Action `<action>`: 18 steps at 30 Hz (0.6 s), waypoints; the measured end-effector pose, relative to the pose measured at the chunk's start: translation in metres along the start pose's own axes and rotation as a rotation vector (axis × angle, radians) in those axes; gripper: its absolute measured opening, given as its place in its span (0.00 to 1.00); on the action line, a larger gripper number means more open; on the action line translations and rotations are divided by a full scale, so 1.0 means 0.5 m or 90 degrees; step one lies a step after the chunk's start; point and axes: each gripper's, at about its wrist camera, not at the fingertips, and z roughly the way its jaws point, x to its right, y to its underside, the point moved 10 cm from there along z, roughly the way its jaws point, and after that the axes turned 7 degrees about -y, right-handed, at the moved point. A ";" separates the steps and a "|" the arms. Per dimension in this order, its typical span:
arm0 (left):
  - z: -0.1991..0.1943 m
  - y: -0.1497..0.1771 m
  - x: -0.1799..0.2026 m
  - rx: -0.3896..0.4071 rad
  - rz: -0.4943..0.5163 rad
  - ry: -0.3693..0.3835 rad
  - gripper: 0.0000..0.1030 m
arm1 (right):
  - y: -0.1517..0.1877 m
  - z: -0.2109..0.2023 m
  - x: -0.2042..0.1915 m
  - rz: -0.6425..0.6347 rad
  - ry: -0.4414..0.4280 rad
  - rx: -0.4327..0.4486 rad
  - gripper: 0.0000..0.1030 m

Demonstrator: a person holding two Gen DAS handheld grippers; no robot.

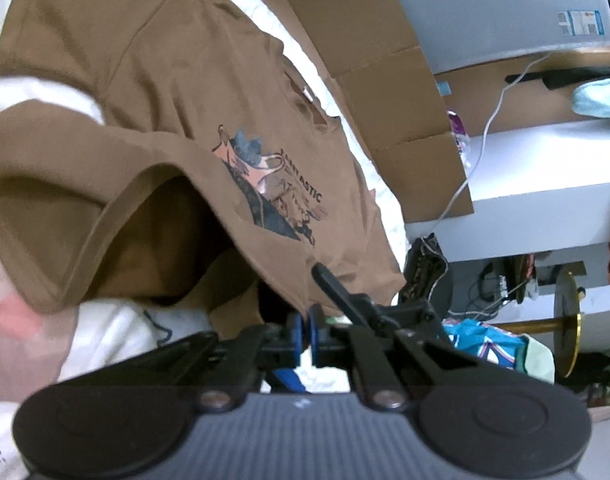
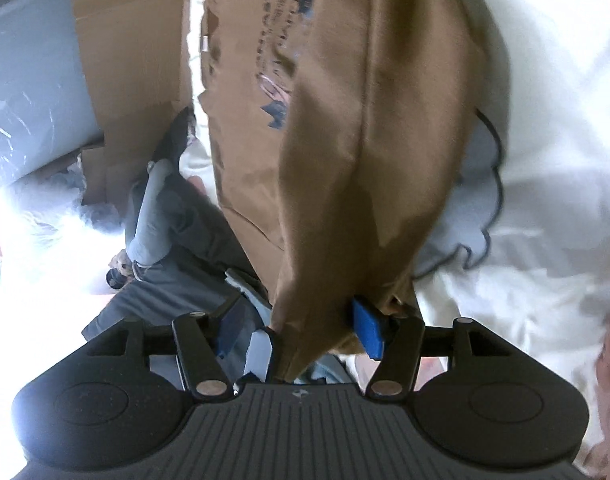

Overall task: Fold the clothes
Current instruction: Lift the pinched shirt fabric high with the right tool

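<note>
Both grippers, left and right, pinch the brown printed cotton T-shirt mid-fold above white bedding; next, lay it flat.

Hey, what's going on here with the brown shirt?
A person with a gripper in each hand is folding a brown T-shirt on a white bed. The left gripper is shut on the shirt's edge. The right gripper holds a bunched part of it lifted up. The fold is not finished.
</note>
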 end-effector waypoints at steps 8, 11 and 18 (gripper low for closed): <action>0.011 0.037 -0.011 -0.005 -0.004 0.005 0.04 | 0.013 -0.029 0.040 0.060 0.005 -0.009 0.49; 0.018 0.049 -0.016 -0.009 -0.006 0.005 0.03 | 0.011 -0.038 0.058 0.080 0.010 -0.003 0.48; 0.024 0.068 -0.037 -0.020 -0.014 0.007 0.03 | 0.014 -0.031 0.081 0.127 0.000 -0.015 0.32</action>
